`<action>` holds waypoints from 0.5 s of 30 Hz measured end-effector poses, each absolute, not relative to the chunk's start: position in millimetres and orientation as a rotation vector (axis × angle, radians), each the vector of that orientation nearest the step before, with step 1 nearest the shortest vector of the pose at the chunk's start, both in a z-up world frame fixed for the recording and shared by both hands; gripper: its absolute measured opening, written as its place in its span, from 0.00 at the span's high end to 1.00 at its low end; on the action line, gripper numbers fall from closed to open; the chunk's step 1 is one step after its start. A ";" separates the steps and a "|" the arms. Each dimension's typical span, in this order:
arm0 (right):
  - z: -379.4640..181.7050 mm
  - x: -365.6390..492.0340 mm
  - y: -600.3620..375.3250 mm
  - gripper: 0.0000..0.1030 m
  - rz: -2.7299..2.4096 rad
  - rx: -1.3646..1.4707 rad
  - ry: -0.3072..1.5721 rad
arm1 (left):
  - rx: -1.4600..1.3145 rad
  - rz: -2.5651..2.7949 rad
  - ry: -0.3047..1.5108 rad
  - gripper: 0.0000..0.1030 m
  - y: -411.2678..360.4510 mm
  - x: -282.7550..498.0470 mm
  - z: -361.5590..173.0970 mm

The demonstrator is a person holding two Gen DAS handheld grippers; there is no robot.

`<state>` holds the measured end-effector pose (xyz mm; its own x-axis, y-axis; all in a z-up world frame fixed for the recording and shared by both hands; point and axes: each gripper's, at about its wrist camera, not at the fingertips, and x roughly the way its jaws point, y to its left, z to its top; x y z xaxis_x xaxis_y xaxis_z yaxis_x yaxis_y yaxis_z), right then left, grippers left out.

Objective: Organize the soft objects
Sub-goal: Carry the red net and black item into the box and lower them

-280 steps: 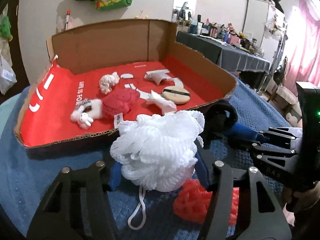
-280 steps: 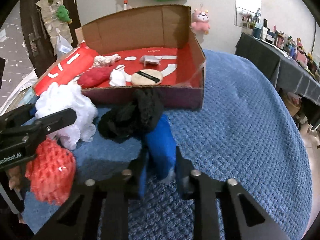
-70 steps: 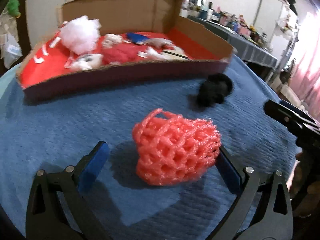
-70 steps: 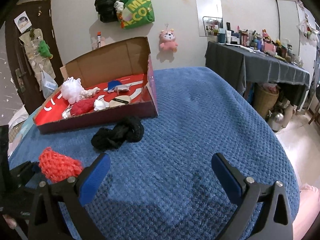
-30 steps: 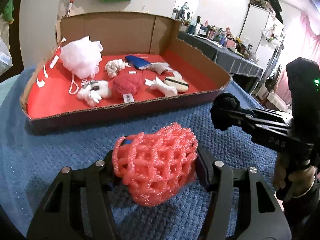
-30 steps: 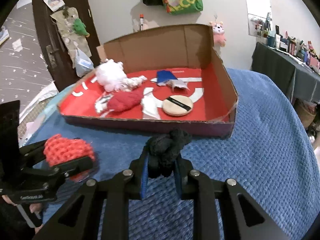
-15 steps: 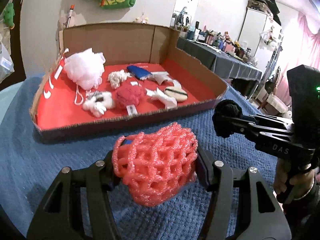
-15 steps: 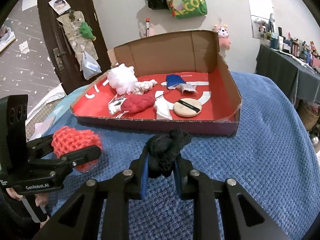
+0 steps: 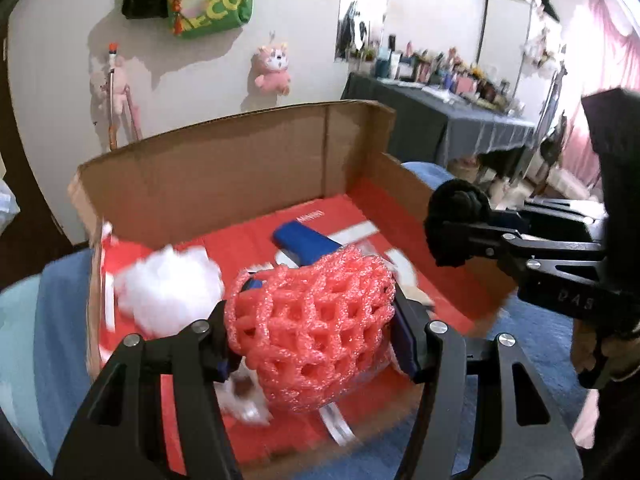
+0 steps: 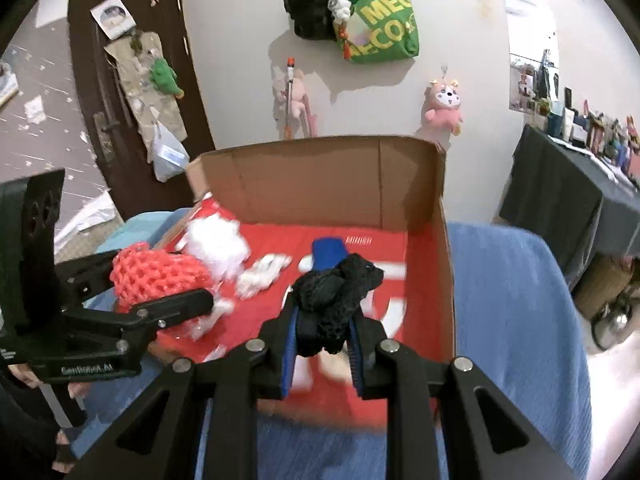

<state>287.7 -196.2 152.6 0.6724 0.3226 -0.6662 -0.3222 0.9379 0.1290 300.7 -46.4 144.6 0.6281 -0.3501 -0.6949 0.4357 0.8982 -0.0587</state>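
Right wrist view shows one blue textured blanket spread over the surface, and on it one cardboard box with brown walls and a red printed floor. Two grippers hang over the box's near edge. The left gripper is clamped on one coral foam net, its pads pressing both sides of the net, which bulges up between them above the box floor. The right gripper is closed tight on one black knotted mesh bundle, which stands up out of the narrow gap between the blue pads, also above the red floor.

Inside the box lie one white mesh puff near the left wall, one blue folded piece toward the back, and one small white knotted scrap between them. Other small white pieces under the grippers are too blurred to count.

On the wall behind hang one green bag, one black bag beside it, and one pink plush toy. One dark-draped counter crowded with bottles stands at the right.
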 end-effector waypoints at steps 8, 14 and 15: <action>123.9 385.8 -172.2 0.77 0.306 -0.094 0.943 | 0.164 -0.386 0.891 0.44 -52.1 373.6 122.4; 93.1 419.4 -165.6 0.77 0.239 -0.191 1.047 | 0.215 -0.329 0.962 0.44 -56.3 407.5 105.0; 91.0 421.9 -165.5 0.77 0.233 -0.200 1.055 | 0.221 -0.318 0.980 0.44 -57.0 412.5 100.8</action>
